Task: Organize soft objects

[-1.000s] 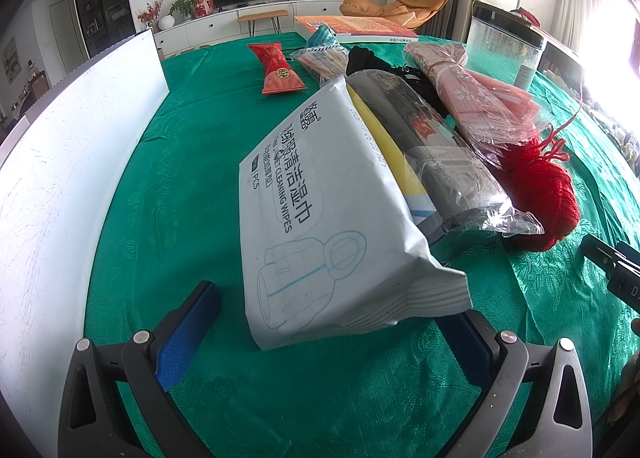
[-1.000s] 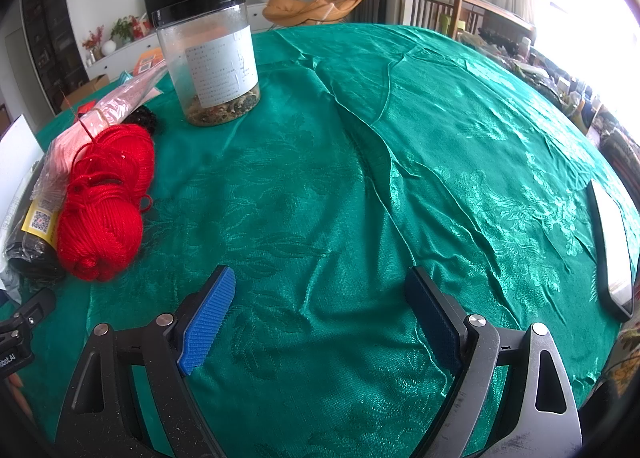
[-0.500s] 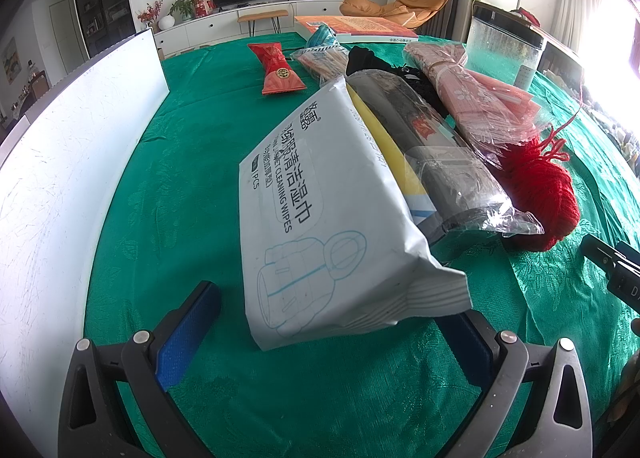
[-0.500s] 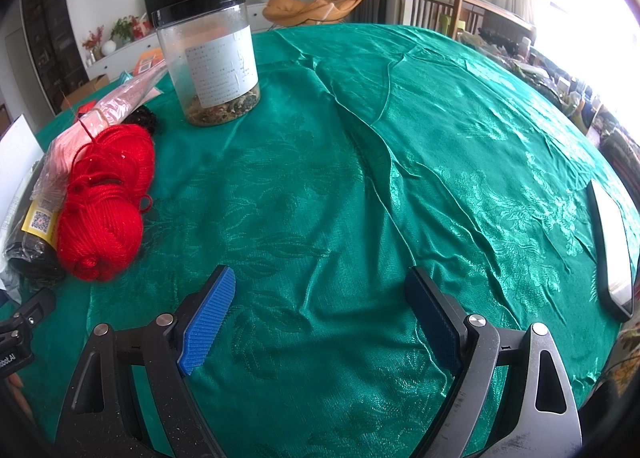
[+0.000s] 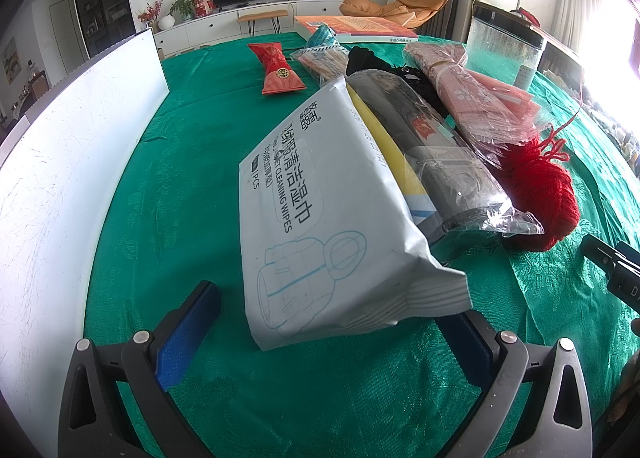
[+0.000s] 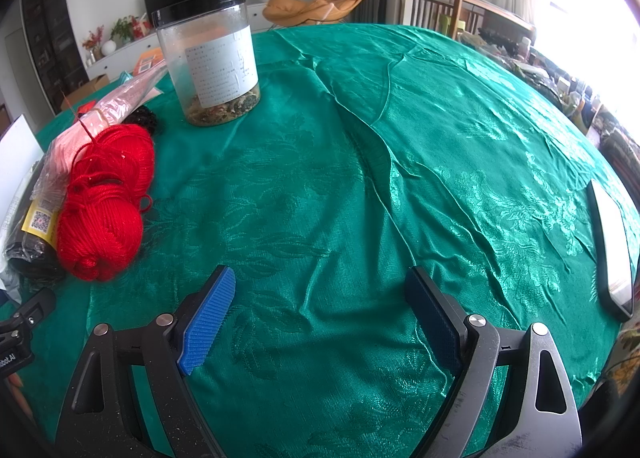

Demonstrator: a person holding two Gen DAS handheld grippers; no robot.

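Lying dead ahead of the left gripper (image 5: 328,334), with jaws spread wide and clamped on nothing: a white pack of cleaning wipes (image 5: 320,209) on the green tablecloth (image 5: 168,177), its crimped near end reaching in between the blue pads (image 5: 186,332), its long axis running away from the camera and tilting slightly right. Resting against the pack's right flank, in parallel: a clear-wrapped dark roll (image 5: 436,153), then a pink packet (image 5: 472,97), then a skein of red yarn (image 5: 540,193). Hovering over bare cloth, the right gripper (image 6: 320,318), likewise open and empty, with the yarn well off to its left and a lidded plastic jar (image 6: 212,61) beyond. Judging from the layout, falling to the left hand as the nearer one, with a straight-on close across the pack's short width looking the likeliest next move
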